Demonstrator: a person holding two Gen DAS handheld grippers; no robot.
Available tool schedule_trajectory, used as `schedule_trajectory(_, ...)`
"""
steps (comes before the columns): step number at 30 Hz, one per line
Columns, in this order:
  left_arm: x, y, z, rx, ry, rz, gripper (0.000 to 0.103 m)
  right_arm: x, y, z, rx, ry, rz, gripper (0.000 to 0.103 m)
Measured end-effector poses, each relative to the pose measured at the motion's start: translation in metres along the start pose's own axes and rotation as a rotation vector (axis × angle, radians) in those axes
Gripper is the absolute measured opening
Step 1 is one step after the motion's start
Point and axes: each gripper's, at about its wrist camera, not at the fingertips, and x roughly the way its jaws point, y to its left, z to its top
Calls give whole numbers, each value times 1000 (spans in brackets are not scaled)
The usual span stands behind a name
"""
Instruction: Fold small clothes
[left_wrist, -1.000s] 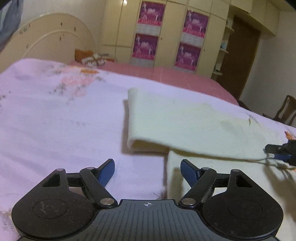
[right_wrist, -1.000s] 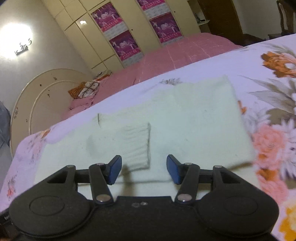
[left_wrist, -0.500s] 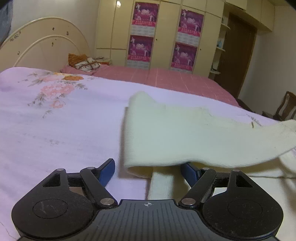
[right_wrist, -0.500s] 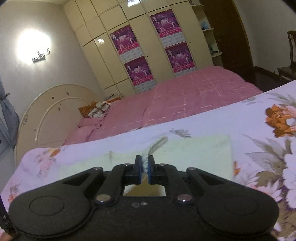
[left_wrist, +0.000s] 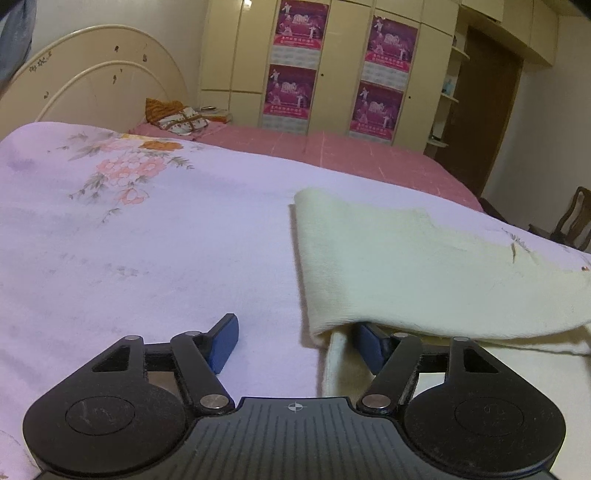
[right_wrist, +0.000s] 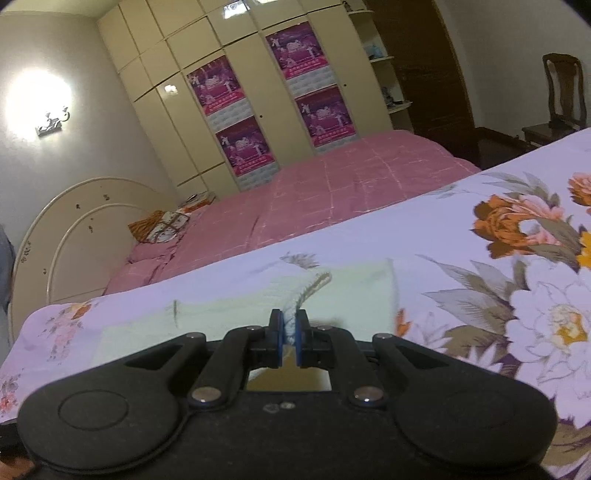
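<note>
A cream knit garment (left_wrist: 424, 266) lies on the floral bedsheet (left_wrist: 147, 258), its upper layer folded over and raised at the near edge. My left gripper (left_wrist: 297, 336) sits low at the garment's near-left corner. Its jaws are closing, with the lower layer's edge between them and the right pad (left_wrist: 369, 345) tucked under the raised fold; the pads do not press the cloth. In the right wrist view my right gripper (right_wrist: 290, 332) is shut on the garment's ribbed cuff (right_wrist: 314, 286) and holds it above the rest of the garment (right_wrist: 229, 306).
A pink quilted bed (left_wrist: 351, 151) lies beyond, with a curved cream headboard (left_wrist: 96, 85) and a patterned bundle (left_wrist: 177, 118) near it. Wardrobe doors with purple posters (left_wrist: 295, 74) fill the back wall. A wooden chair (left_wrist: 572, 218) stands at right.
The right gripper shut on the ribbed cuff and rose with it, lifting the garment's upper layer. The left gripper edged toward the garment's corner and its jaws narrowed slightly.
</note>
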Motion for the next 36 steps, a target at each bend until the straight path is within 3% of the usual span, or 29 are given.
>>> schedule_trajectory(18,3,-5,2,71,27,6,69,-4,-28,-29,5,59,-66,7)
schedule_trajectory(22,-15,4,0,82,9,-40,69,6,-32,-32,-23,77,-84,7)
schedule_trajectory(25,-39,12,3,69,-81,-95,69,0,-35,-31,-30,96,-101,13)
schedule_trajectory(26,-44,10,7,69,-106,-119,69,-6,-34,-29,-34,83,-119,22)
schedule_trajectory(28,-41,0,14,78,-117,-181,69,-16,-30,-26,-62,41,-114,19)
schedule_trajectory(31,-18,-27,15,129,-46,-222,69,-11,-10,-24,-129,32,-81,17)
schedule_trajectory(33,5,-39,5,165,34,-195,69,0,4,-27,-185,53,-64,17)
schedule_trajectory(36,-4,-43,12,204,-5,-201,69,26,-1,-37,-226,167,-138,13)
